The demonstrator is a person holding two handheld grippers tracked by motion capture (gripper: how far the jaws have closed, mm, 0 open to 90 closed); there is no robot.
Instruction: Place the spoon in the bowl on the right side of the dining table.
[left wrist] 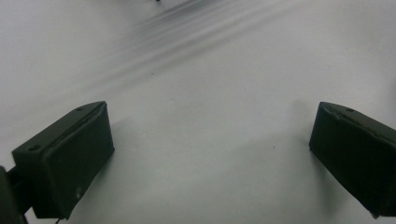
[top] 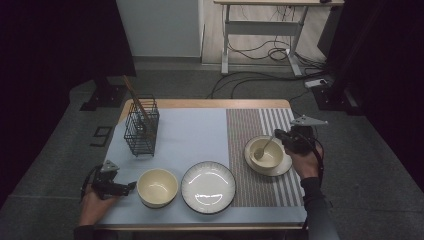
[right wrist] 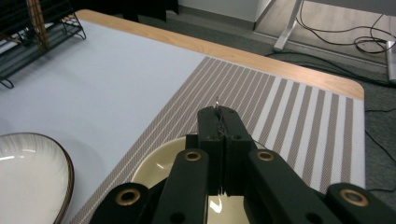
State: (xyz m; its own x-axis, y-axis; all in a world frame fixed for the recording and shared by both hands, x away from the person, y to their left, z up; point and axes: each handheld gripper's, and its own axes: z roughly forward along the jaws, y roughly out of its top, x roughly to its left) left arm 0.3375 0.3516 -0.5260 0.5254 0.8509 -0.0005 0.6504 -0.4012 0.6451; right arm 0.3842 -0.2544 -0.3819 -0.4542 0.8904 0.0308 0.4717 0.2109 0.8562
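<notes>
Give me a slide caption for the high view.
Right gripper lowers a spoon into the bowl on the striped mat.

Two bowls (top: 157, 187) (top: 265, 152); one plate (top: 208, 187); one saucer (top: 285, 167); one spoon (top: 263, 148); one wire basket (top: 141, 127); two mats (top: 185, 135) (top: 250, 125).

Wire basket (top: 140, 129), plate (top: 208, 187), empty bowl (top: 157, 187)
</notes>
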